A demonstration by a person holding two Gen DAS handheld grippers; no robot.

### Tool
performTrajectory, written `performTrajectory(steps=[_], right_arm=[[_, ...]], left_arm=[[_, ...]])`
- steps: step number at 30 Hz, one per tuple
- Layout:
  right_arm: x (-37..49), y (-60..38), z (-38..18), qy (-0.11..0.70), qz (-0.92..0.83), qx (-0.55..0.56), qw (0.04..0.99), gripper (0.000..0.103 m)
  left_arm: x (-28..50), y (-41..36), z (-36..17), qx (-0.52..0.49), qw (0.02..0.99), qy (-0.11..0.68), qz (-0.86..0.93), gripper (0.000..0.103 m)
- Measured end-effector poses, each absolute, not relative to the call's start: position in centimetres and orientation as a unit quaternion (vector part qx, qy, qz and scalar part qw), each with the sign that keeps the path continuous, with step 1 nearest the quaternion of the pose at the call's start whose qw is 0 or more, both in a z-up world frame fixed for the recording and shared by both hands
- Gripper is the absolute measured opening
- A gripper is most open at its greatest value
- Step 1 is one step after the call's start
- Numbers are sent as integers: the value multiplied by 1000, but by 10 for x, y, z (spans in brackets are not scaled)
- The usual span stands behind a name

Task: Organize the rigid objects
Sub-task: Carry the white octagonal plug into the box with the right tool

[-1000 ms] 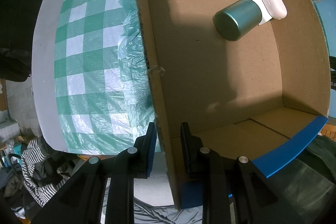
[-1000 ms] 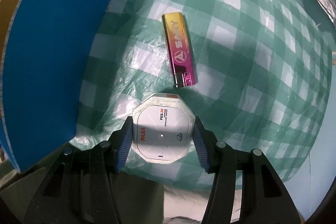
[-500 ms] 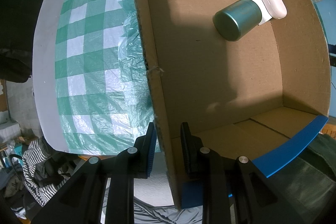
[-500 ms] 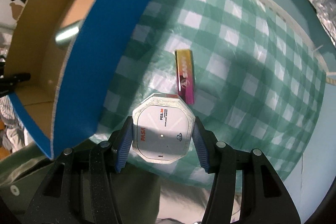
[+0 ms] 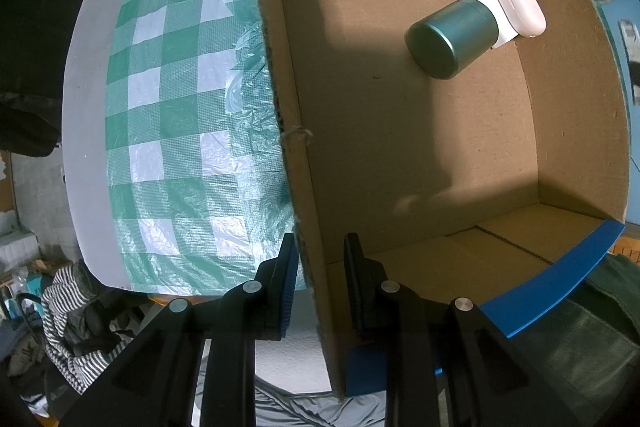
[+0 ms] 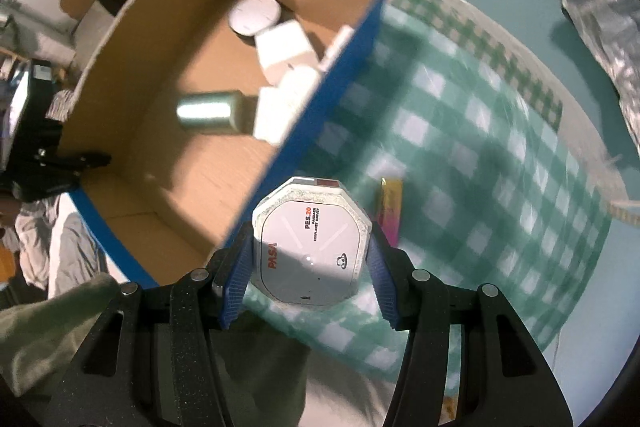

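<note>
Your right gripper [image 6: 310, 267], jaws clamped on the octagonal white case [image 6: 310, 243], has risen off the cloth toward the cardboard box [image 6: 132, 67] at ten o'clock, while your left gripper [image 5: 320, 279] stays pinching the wall, ready for the drop.

Lighter [image 6: 390, 213] half hidden behind case [image 6: 310, 241] (checked cloth [image 6: 480, 155] blurred).

The box [image 5: 420, 147] is showing rough matt cardboard; the can [image 5: 452, 37] is gleaming like brushed metal; the tablecloth [image 5: 180, 115] is looking crinkled, glossy plastic.
</note>
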State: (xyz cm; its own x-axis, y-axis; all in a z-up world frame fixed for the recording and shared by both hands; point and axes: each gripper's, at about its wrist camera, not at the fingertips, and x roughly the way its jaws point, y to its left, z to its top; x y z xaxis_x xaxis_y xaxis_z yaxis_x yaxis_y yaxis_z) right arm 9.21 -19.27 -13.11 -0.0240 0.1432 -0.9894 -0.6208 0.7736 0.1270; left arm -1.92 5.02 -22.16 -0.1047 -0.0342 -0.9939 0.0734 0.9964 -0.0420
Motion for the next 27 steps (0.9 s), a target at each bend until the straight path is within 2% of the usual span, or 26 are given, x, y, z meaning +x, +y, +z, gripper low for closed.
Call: performTrajectory(steps=[12,27], right_arm=[[98,-127,-122,628,336,-233,662,54],[96,-98,-180,649,340,-280,620,54]], left_arm=[[-20,52,-222,10,670,741,-37,23],[-23,59,-223,3,668,743,-34,23]])
